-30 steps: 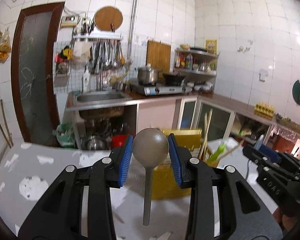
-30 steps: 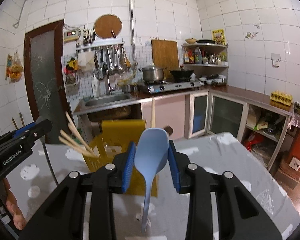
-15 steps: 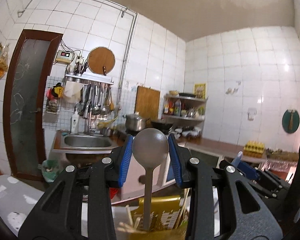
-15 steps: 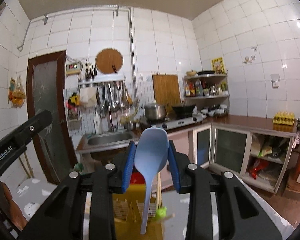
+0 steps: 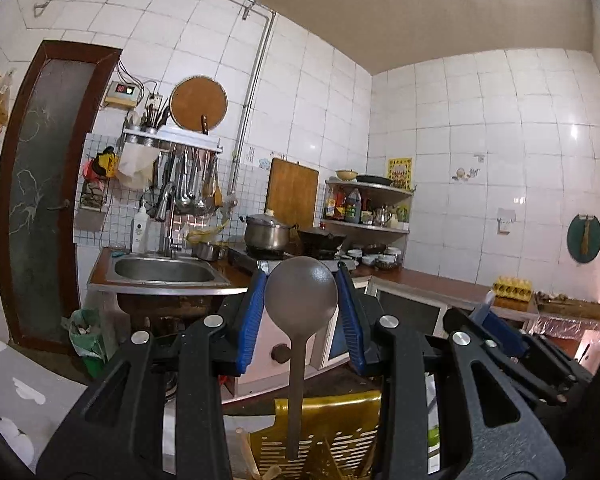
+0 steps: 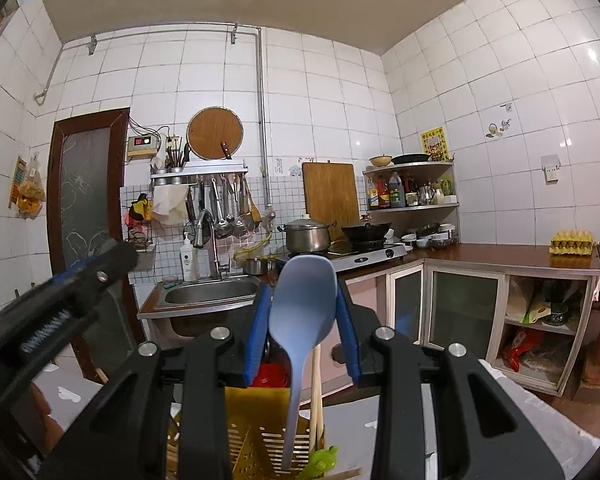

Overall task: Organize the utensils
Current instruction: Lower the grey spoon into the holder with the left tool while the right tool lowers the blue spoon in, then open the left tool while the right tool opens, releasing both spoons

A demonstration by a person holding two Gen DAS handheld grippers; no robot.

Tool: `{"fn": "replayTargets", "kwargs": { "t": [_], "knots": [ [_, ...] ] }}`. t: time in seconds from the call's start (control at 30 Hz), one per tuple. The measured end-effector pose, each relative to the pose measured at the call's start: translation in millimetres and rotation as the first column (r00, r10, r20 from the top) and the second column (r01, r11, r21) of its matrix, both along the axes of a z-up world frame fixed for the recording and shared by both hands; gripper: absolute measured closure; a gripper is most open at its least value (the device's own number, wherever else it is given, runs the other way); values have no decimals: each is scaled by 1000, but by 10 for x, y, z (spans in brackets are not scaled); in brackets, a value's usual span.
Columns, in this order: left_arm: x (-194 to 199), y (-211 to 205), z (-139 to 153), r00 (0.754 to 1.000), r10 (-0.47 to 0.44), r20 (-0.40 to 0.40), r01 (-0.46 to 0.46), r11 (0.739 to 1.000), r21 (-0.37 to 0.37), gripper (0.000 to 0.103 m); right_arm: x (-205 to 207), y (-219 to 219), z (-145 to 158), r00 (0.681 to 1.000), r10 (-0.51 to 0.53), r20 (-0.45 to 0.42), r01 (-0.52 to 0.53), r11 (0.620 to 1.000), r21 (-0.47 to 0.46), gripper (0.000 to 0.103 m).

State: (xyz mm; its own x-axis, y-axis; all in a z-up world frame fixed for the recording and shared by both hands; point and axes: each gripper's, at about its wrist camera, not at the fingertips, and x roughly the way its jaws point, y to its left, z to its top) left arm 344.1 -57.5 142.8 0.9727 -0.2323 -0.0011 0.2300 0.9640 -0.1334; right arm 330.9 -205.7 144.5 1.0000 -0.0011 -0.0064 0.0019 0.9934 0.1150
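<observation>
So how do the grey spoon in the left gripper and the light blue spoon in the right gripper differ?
The grey spoon has a round bowl; the light blue spoon has a longer oval one. Grey's handle is a straight, even stick; blue's tapers. Both hang handle-down, bowls clamped, over the yellow slotted plastic basket.

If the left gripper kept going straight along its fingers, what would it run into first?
Nothing close, it seems: the left gripper, shut on the grey spoon, points over the yellow utensil basket toward the counter by the stove across open floor. Depth is unclear.
</observation>
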Motion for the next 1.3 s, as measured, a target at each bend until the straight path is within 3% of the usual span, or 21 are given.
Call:
{"fn": "replayTargets", "kwargs": {
  "t": [0.2,0.47,0.73,0.87,0.9,1.0,1.13,1.3],
  "knots": [
    [237,28,-344,997,-8,-73,5,999,-33,68,155,74,-153,999,-23,-37,20,996,-83,70],
    [387,6,-578,992,45,-115,-38,997,63,68,284,51,-313,992,-19,-124,8,996,-93,70],
    [455,47,-623,976,61,-207,-38,993,112,68,396,-5,-455,972,-34,-234,12,995,-96,70],
    [486,93,-595,960,77,-269,-46,992,119,66,498,-80,-482,948,-22,-318,5,998,-54,69],
    [504,138,-578,951,87,-296,-55,992,114,64,517,-102,-494,942,-26,-334,9,999,-51,68],
    [484,282,-483,935,97,-342,-67,993,98,62,521,-174,-495,921,-34,-389,18,999,-43,47],
    [251,501,-278,933,135,-332,-110,990,91,33,333,-318,-392,908,-29,-417,30,1000,-5,42],
    [-248,725,-120,932,161,-325,-128,984,120,14,-129,-392,-282,914,-45,-404,37,999,-28,27]
  ]
}}
